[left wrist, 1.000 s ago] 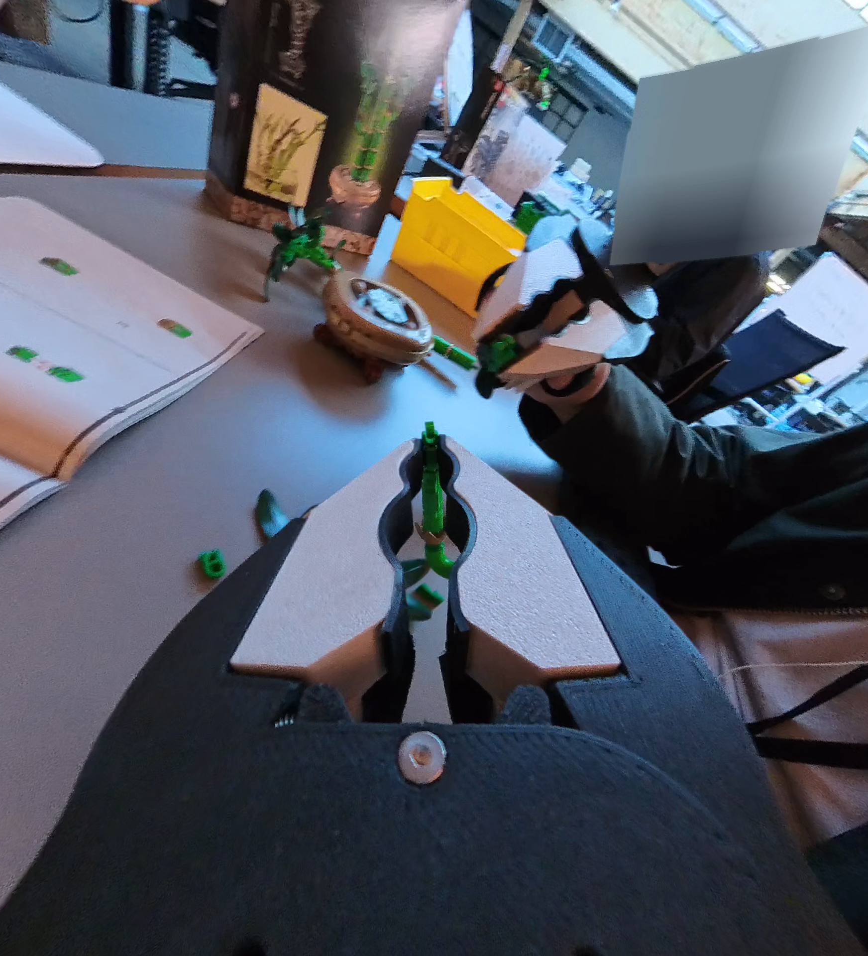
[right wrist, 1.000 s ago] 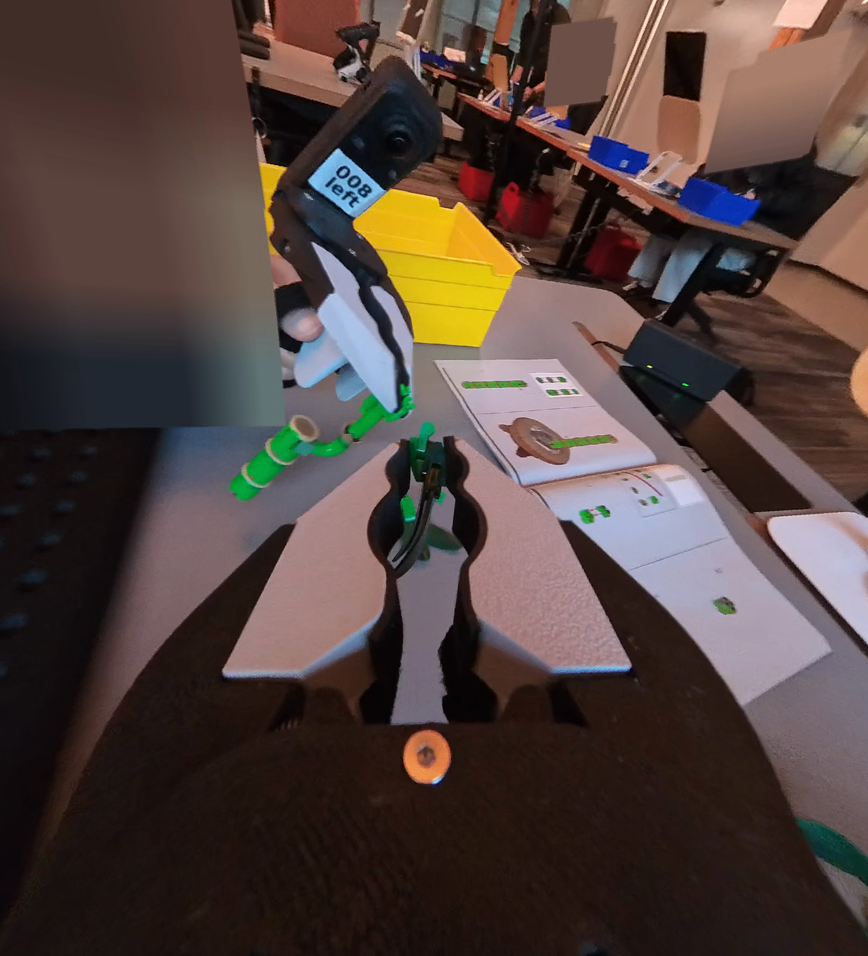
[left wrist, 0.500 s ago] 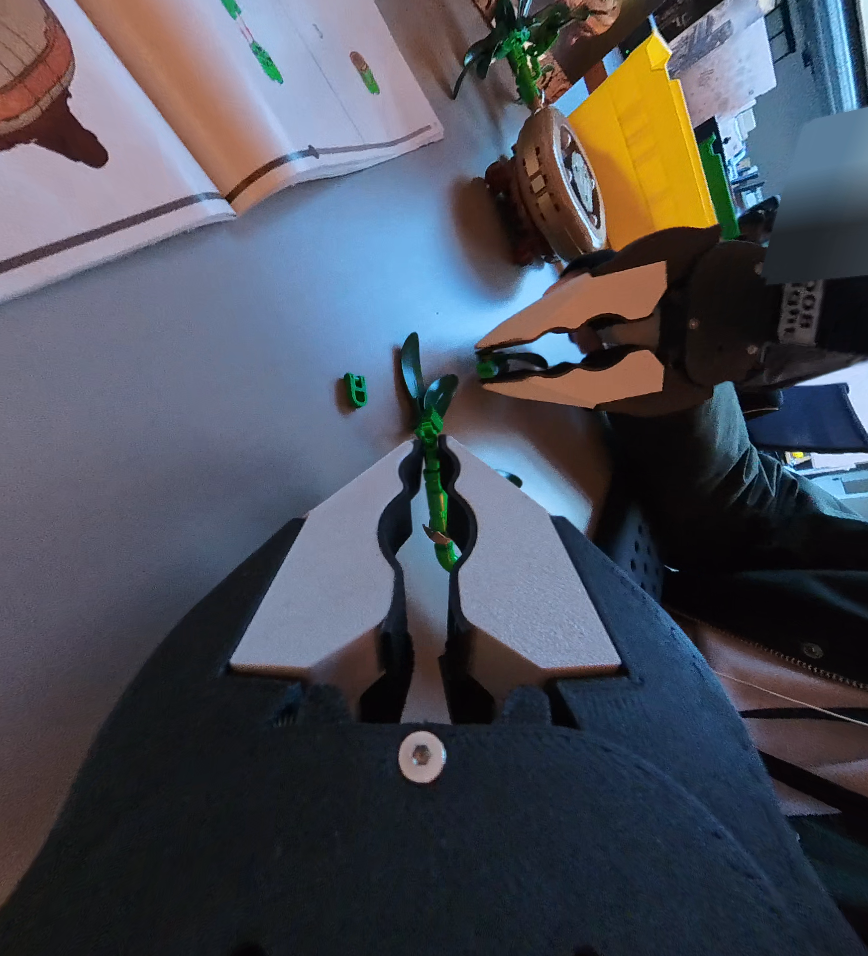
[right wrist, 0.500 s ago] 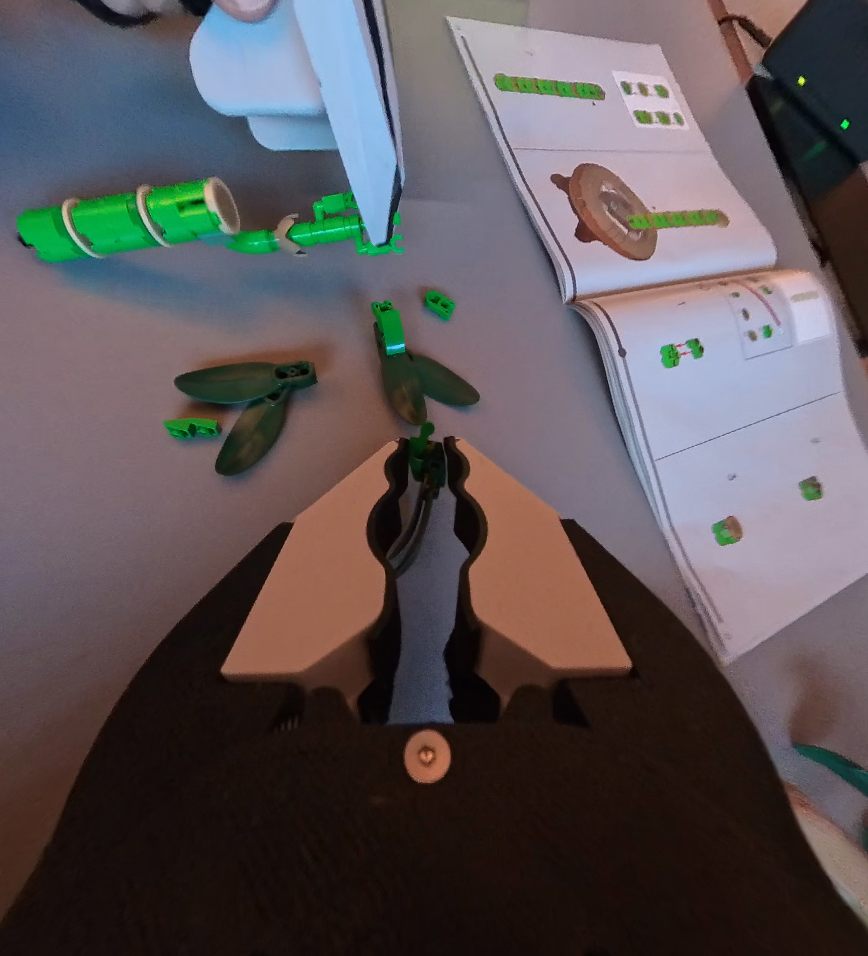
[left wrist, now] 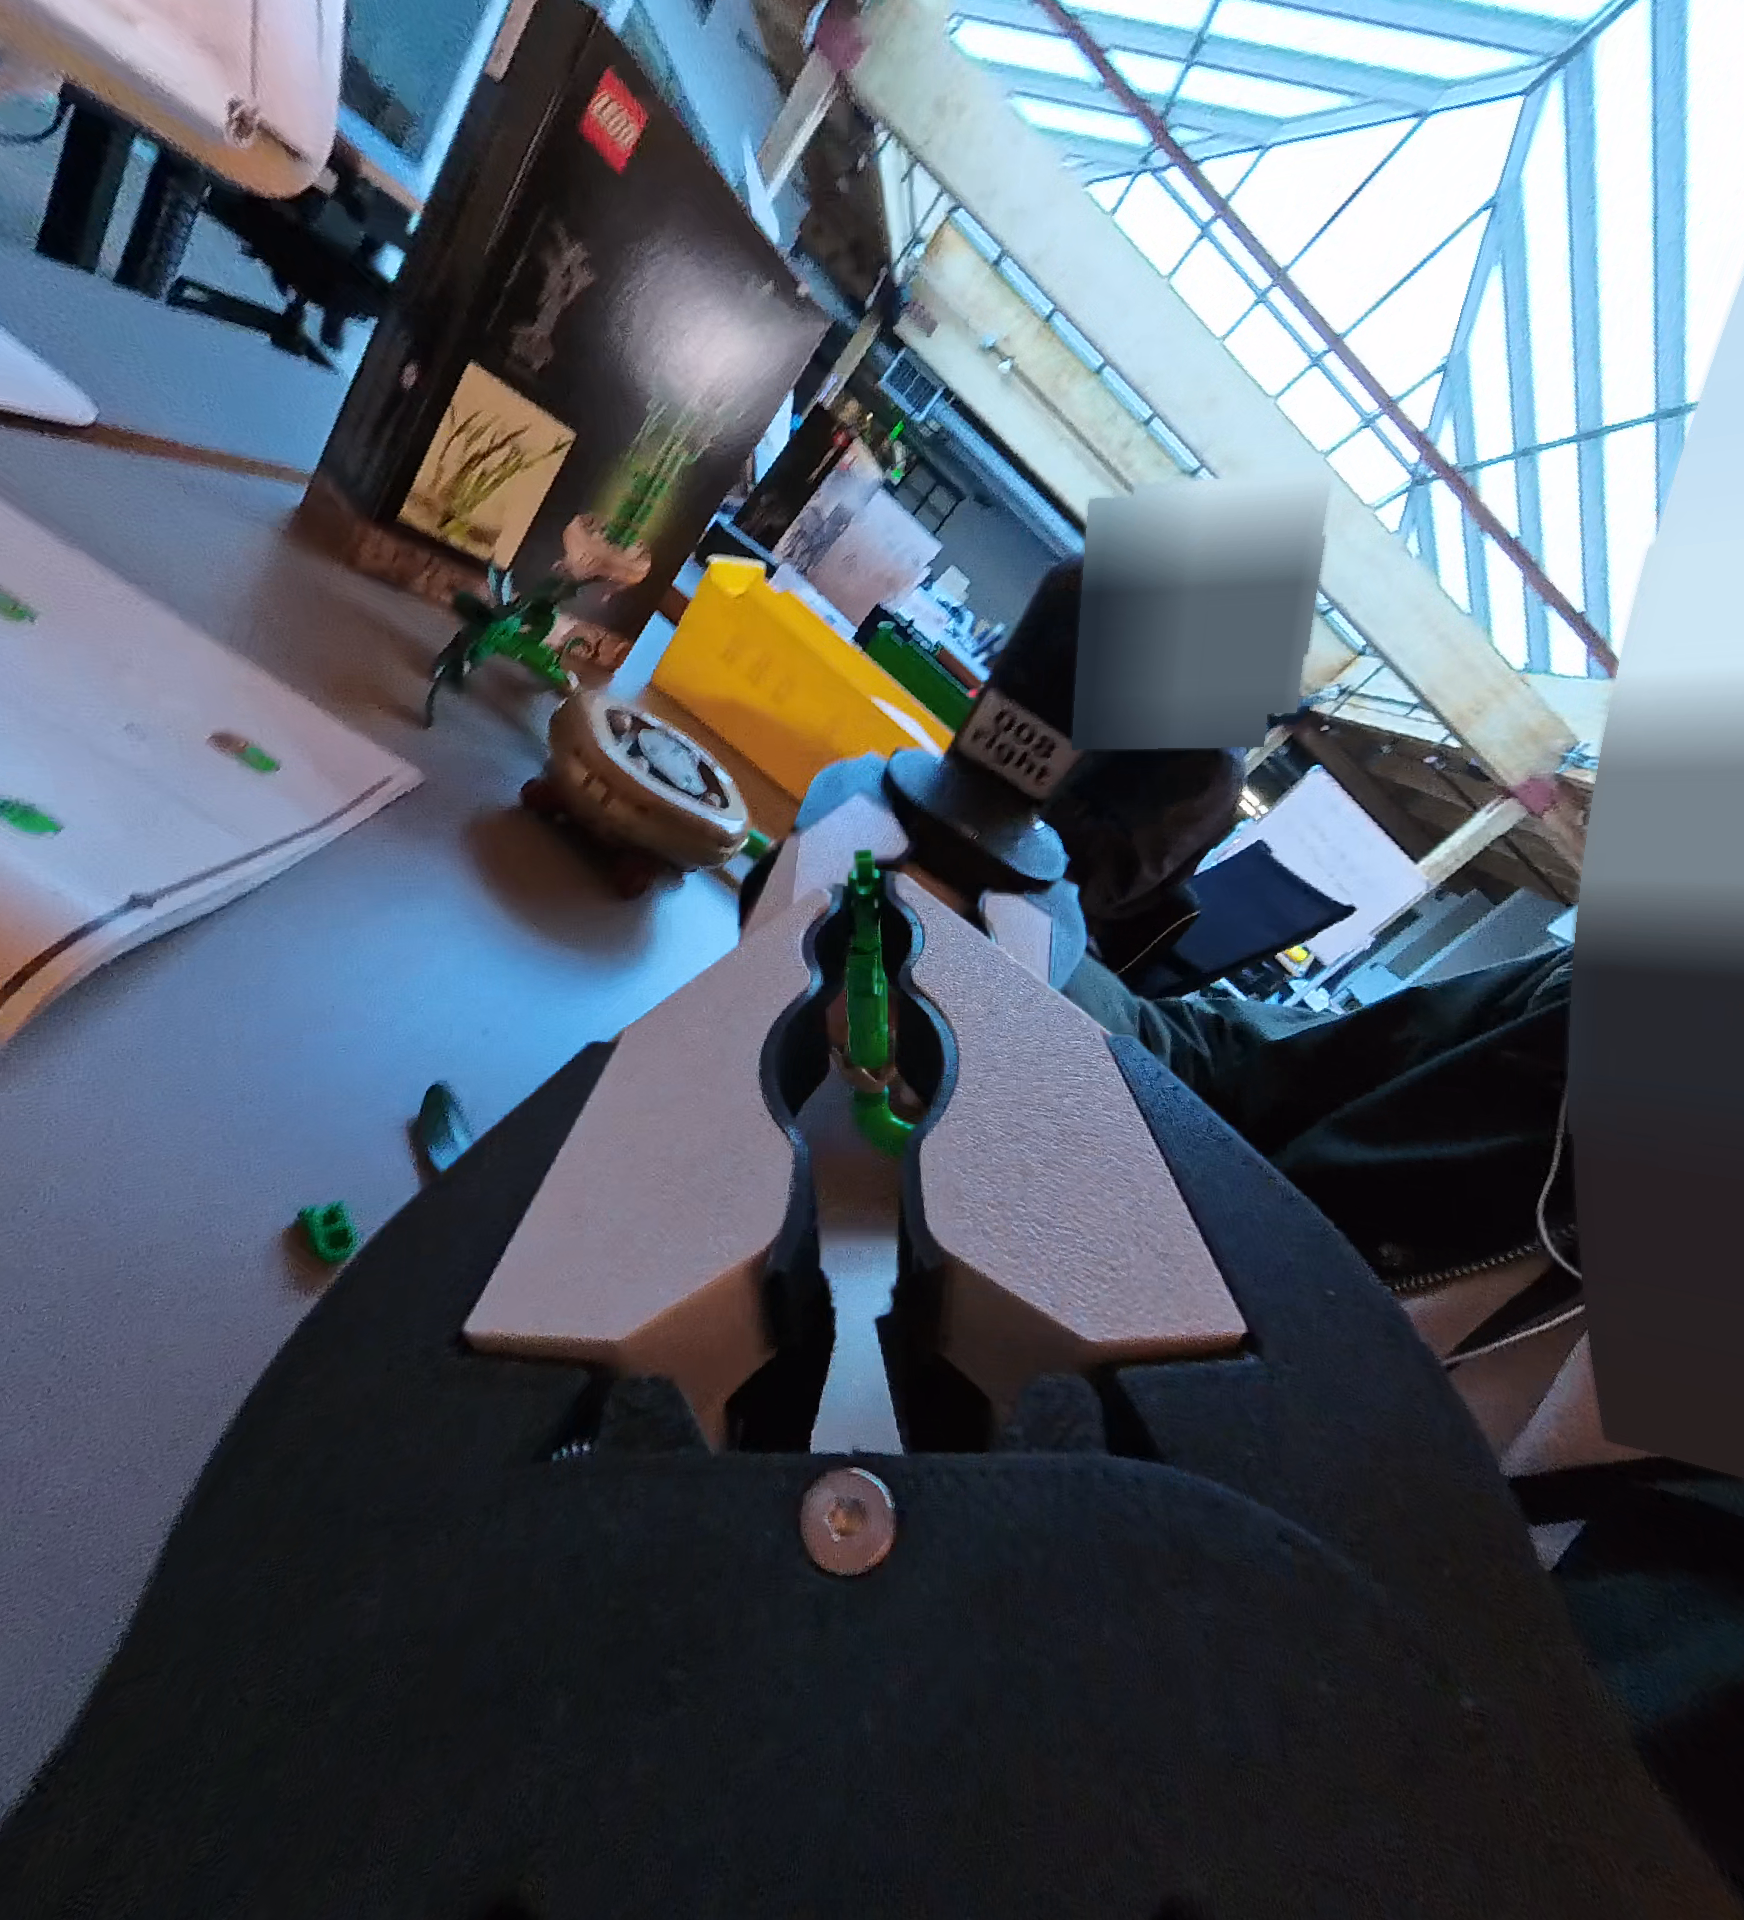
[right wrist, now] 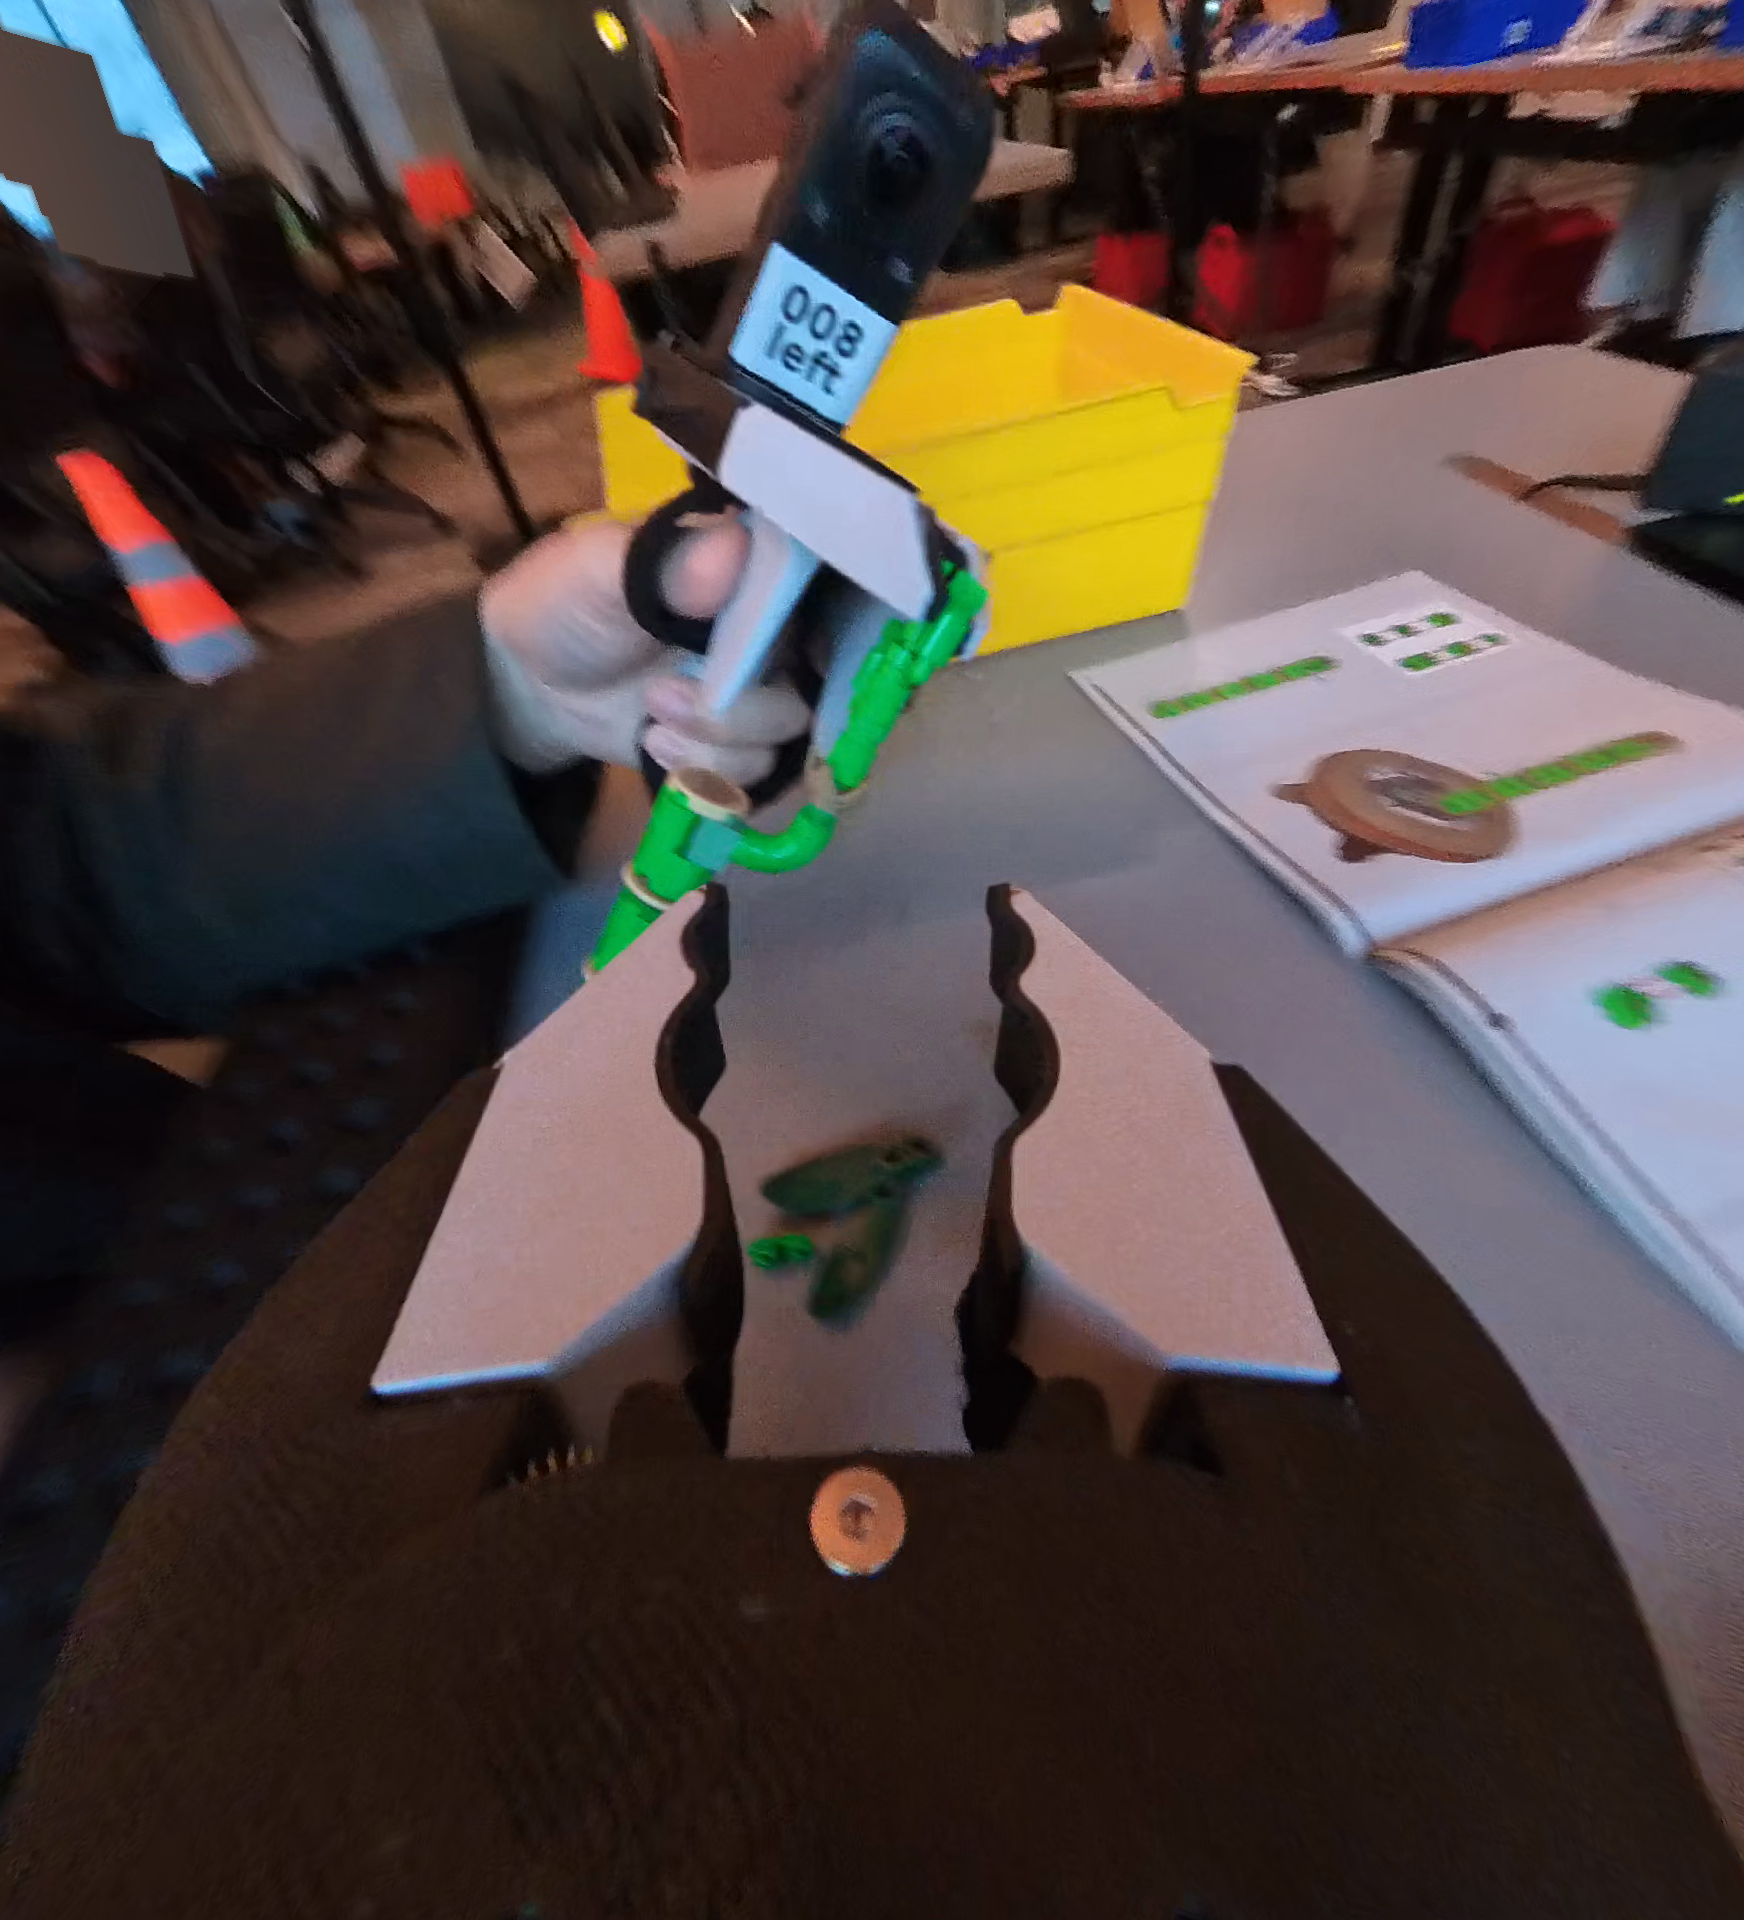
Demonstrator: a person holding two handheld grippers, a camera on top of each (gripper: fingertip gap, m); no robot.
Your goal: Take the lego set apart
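Two pale fingers of the left gripper [left wrist: 863,914] are clenched on a slim bright-green lego bamboo stem [left wrist: 866,987] with a tan ring and a curved elbow, held above the grey table [left wrist: 172,1195]. A round tan lego pot base [left wrist: 655,779] sits beyond.

From the right wrist view, the right gripper [right wrist: 852,914] is spread wide and empty above loose dark-green lego leaves [right wrist: 847,1205]; the stem [right wrist: 795,790] hangs aloft, branching to a thicker ringed stalk.

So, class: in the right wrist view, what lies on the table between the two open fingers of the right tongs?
Dark green leaf pieces and a small bright green clip, loose on the grey table.
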